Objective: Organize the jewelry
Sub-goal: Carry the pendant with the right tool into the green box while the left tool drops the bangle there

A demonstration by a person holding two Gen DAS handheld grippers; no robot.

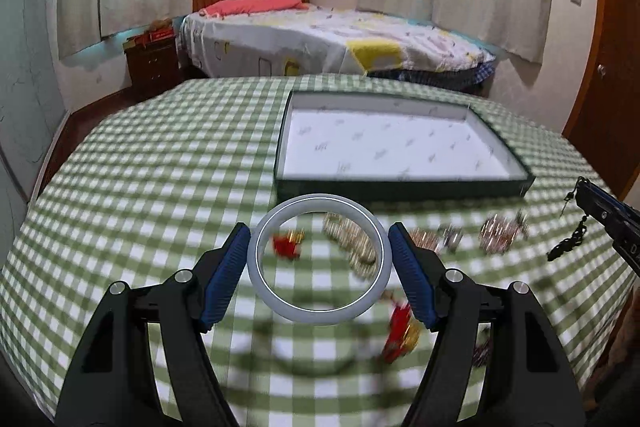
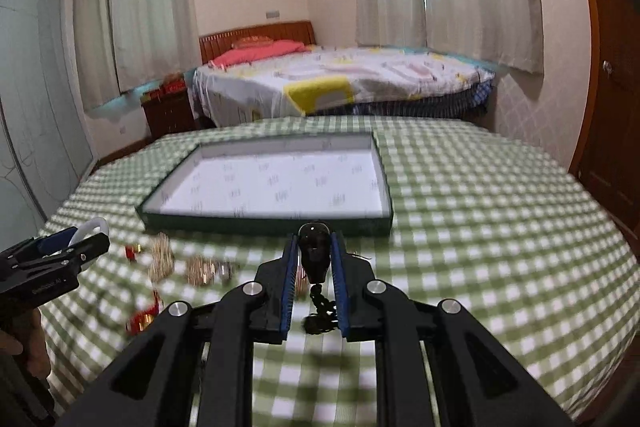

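My left gripper (image 1: 319, 231) is shut on a pale white bangle (image 1: 316, 315), held by its sides between the blue pads, above the green-checked tablecloth (image 1: 140, 187). My right gripper (image 2: 315, 241) is shut on a black bead strand (image 2: 315, 255), whose smaller beads hang below the pads. In the left wrist view the right gripper (image 1: 604, 213) shows at the right edge with the black bead strand (image 1: 568, 247) dangling. The left gripper (image 2: 86, 241) and the white bangle (image 2: 94, 227) appear at the left of the right wrist view. An open dark green tray with white lining (image 1: 400, 187) (image 2: 260, 223) lies beyond both.
Loose jewelry lies on the cloth in front of the tray: gold bracelets (image 1: 352, 239) (image 2: 160, 259), a rose-gold cluster (image 1: 500, 233), and red-and-gold pieces (image 1: 286, 245) (image 1: 400, 331) (image 2: 144, 315). A bed (image 1: 320, 35) stands beyond the table. A person's hand (image 2: 20, 339) shows at lower left.
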